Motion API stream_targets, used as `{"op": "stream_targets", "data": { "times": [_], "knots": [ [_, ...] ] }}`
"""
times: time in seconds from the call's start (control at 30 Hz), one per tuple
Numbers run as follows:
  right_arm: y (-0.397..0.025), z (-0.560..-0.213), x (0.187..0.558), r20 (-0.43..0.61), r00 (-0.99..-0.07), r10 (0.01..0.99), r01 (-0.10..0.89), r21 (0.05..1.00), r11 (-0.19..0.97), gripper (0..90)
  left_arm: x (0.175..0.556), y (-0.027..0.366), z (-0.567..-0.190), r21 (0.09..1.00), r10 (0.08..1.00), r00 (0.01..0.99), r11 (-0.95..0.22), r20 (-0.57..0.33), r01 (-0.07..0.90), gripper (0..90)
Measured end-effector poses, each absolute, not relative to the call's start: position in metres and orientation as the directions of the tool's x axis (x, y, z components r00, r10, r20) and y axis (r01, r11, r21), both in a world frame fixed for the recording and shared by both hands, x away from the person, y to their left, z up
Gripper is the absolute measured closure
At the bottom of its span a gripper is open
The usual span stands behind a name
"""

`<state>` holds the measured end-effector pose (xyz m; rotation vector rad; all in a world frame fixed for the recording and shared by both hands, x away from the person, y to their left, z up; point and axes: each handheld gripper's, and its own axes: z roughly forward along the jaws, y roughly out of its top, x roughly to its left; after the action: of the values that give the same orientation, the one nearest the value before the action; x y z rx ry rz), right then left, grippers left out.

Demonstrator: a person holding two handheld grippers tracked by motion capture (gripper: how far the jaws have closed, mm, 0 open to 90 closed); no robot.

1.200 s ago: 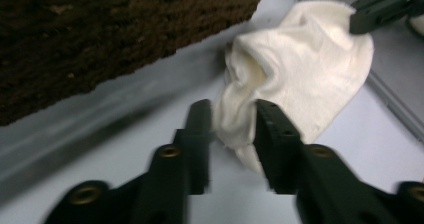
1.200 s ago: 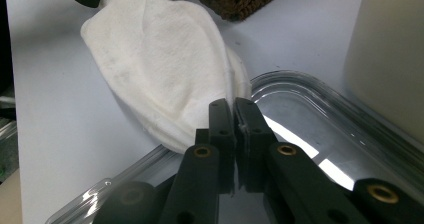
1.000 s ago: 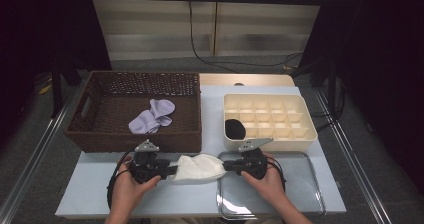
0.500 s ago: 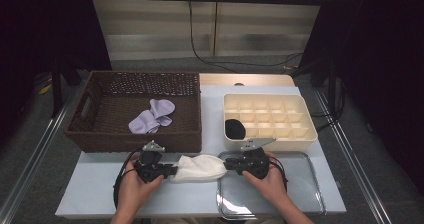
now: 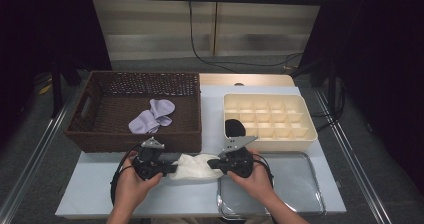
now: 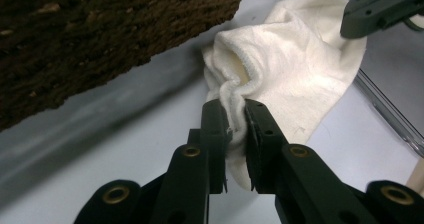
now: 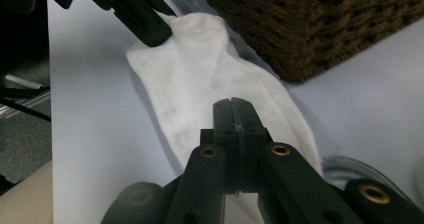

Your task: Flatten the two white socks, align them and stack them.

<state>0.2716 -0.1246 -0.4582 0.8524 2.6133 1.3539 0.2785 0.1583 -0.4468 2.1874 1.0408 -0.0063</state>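
A white sock (image 5: 192,167) lies stretched on the pale table between both grippers, in front of the basket. My left gripper (image 5: 169,168) is shut on the sock's cuff; in the left gripper view the bunched cuff (image 6: 234,100) is pinched between the two jaws (image 6: 235,120). My right gripper (image 5: 212,163) is at the sock's other end with its jaws pressed together over the cloth (image 7: 234,110). The sock (image 7: 200,74) runs away from those jaws toward the left gripper (image 7: 145,19). The right gripper's jaw (image 6: 380,9) sits at the sock's far edge.
A brown wicker basket (image 5: 90,129) holding purple socks (image 5: 152,116) stands at the back left. A cream divided box (image 5: 295,134) with a black sock (image 5: 234,128) in one cell stands at the back right. A clear tray (image 5: 300,189) lies front right.
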Motion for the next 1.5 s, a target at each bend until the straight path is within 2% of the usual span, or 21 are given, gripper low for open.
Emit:
{"op": "stream_targets", "data": {
  "times": [0.33, 0.5, 0.77, 1.13, 1.33, 1.5],
  "knots": [
    [-0.103, -0.465, 0.278, 0.187, -0.85, 0.492, 0.435, 0.775, 0.457, 90.0, 0.279, 0.158, -0.439, 0.604, 0.665, 0.689, -0.432, -0.288, 0.67, 80.1],
    [-0.09, -0.47, 0.279, 0.148, -0.861, 0.486, 0.415, 0.756, 0.507, 90.0, 0.279, 0.157, -0.44, 0.599, 0.657, 0.693, -0.437, -0.298, 0.671, 80.0],
    [-0.084, -0.482, 0.281, 0.147, -0.862, 0.486, 0.428, 0.725, 0.54, 90.0, 0.277, 0.153, -0.435, 0.599, 0.646, 0.69, -0.423, -0.327, 0.68, 80.1],
    [-0.08, -0.482, 0.282, 0.164, -0.858, 0.486, 0.441, 0.719, 0.536, 90.0, 0.277, 0.153, -0.43, 0.612, 0.639, 0.679, -0.386, -0.362, 0.69, 80.3],
    [-0.077, -0.48, 0.282, 0.154, -0.862, 0.484, 0.433, 0.719, 0.543, 90.0, 0.278, 0.156, -0.43, 0.61, 0.649, 0.674, -0.388, -0.352, 0.691, 80.3],
    [-0.081, -0.472, 0.285, 0.166, -0.854, 0.494, 0.436, 0.747, 0.501, 90.0, 0.278, 0.157, -0.429, 0.607, 0.649, 0.671, -0.385, -0.358, 0.695, 80.3]
  ]
}}
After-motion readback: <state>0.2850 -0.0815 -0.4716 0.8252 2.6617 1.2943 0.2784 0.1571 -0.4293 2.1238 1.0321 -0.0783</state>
